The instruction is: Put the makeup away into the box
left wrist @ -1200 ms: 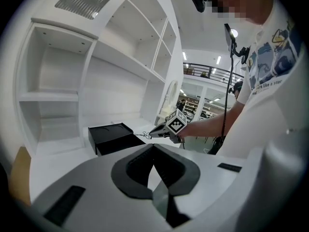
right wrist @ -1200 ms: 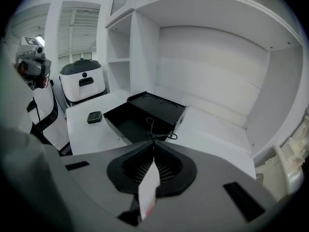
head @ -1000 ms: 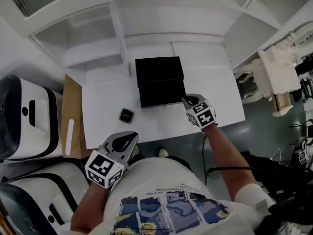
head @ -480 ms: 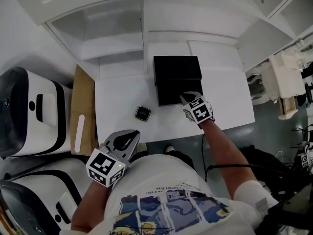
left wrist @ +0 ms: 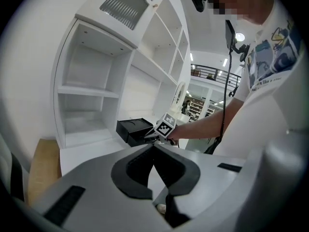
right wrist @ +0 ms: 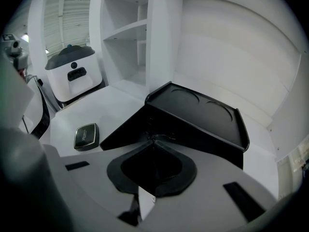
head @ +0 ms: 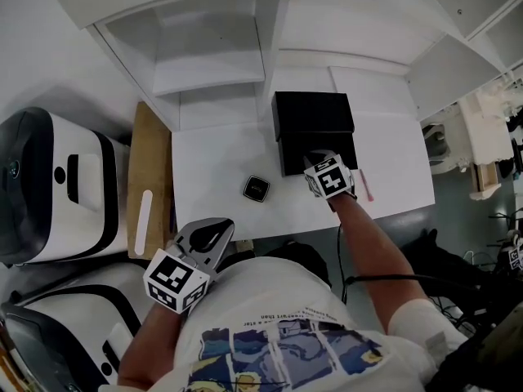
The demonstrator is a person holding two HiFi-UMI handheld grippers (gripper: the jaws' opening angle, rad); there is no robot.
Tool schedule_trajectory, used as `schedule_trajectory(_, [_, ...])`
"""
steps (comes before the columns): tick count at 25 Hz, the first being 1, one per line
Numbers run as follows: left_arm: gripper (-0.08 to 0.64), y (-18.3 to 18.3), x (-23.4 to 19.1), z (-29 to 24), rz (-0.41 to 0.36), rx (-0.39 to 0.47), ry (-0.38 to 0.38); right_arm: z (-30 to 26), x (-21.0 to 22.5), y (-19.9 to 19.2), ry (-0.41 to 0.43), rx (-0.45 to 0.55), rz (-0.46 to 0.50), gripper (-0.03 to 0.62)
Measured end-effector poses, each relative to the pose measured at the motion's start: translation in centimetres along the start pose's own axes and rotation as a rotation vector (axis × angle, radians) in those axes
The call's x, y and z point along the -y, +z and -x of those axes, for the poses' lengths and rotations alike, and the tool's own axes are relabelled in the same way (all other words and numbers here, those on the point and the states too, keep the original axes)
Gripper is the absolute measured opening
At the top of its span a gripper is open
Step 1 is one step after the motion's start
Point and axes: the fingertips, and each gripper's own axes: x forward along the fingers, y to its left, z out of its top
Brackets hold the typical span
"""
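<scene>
The compact [head: 256, 188] is lying just left of the box [head: 313, 117], looking small, rigid, light and slick, so it is probably best pinched across its edges. The right gripper [head: 315, 164], at the box's front, and the left gripper [head: 219, 227], well short of the box, are both showing jaws pressed together, empty.

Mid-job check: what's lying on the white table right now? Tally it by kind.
black box: 1
dark compact: 1
thin pink stick: 1
Total: 3
</scene>
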Motion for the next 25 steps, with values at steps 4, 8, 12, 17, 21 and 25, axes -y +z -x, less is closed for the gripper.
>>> schedule_trajectory(4, [0.014, -0.4, -0.5, 0.4, 0.003, -0.006, -0.007, -0.9, -0.5, -0.2, -0.011, -0.034, -0.009, 0.031])
schedule_trajectory(8, [0.014, -0.4, -1.2, 0.7, 0.004, -0.003, -0.007, -1.5, -0.6, -0.2, -0.016, -0.055, -0.003, 0.031])
schedule_trajectory(12, [0.014, -0.6, -1.5, 0.9, 0.006, -0.006, -0.009, -1.8, -0.8, -0.4, -0.006, -0.097, 0.014, 0.031])
schedule_trajectory(17, [0.014, -0.8, -1.5, 1.0, 0.006, -0.011, -0.019, -1.6, -0.8, -0.4, -0.028, -0.163, 0.05, 0.031])
schedule_trajectory(21, [0.014, -1.0, -1.5, 1.3, 0.012, -0.012, -0.019, -1.8, -1.1, -0.7, -0.013, -0.176, 0.071, 0.034])
schedule_trajectory(25, [0.014, -1.3, -1.3, 1.6, 0.012, -0.016, -0.02, -1.6, -1.4, -0.6, -0.001, -0.171, 0.078, 0.039])
